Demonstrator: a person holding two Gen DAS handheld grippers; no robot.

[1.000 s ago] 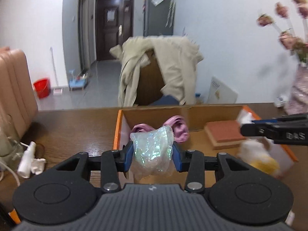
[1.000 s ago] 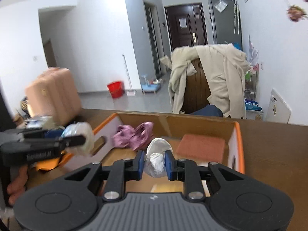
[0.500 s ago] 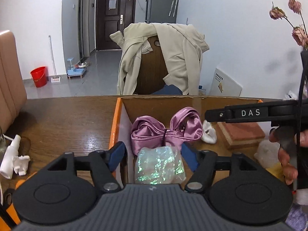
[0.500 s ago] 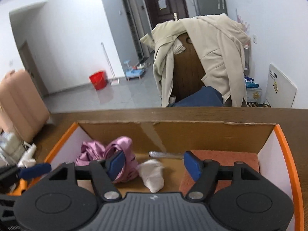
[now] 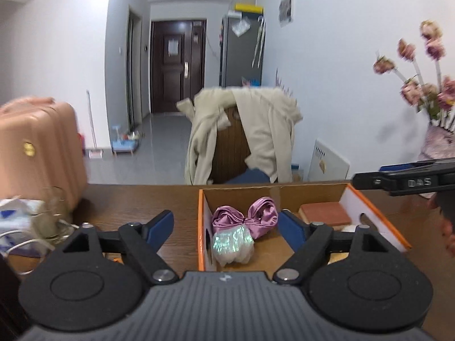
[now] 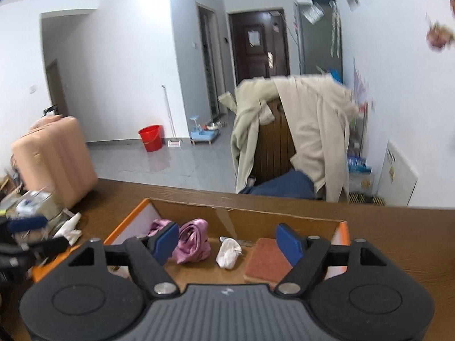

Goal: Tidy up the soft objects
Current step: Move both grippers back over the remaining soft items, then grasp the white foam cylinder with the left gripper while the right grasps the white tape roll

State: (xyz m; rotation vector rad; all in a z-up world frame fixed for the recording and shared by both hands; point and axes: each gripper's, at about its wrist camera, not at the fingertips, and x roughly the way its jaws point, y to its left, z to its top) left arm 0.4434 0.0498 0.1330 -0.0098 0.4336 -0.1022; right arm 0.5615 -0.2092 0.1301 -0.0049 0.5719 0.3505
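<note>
An orange-rimmed cardboard box (image 5: 201, 221) sits on the wooden table. Inside lie a shiny iridescent soft pouch (image 5: 232, 243), a pink satin bow (image 5: 246, 218), a white cloth wad (image 6: 228, 253) and a red-brown sponge pad (image 5: 324, 212). My left gripper (image 5: 226, 226) is open and empty, held above and behind the box's near left corner. My right gripper (image 6: 227, 241) is open and empty above the box, over the bow (image 6: 192, 244), the wad and the pad (image 6: 268, 260). The right gripper's side also shows in the left wrist view (image 5: 412, 182).
A pink suitcase (image 5: 37, 147) stands at the left. A glass, cables and tissues (image 5: 31, 221) clutter the table's left end. A chair draped with a beige coat (image 5: 241, 136) stands behind the table. A vase of flowers (image 5: 438, 130) is at the right.
Both grippers let go of their items into the box, the left the iridescent pouch, the right the white wad. Both have since opened wide and pulled back and up from the box.
</note>
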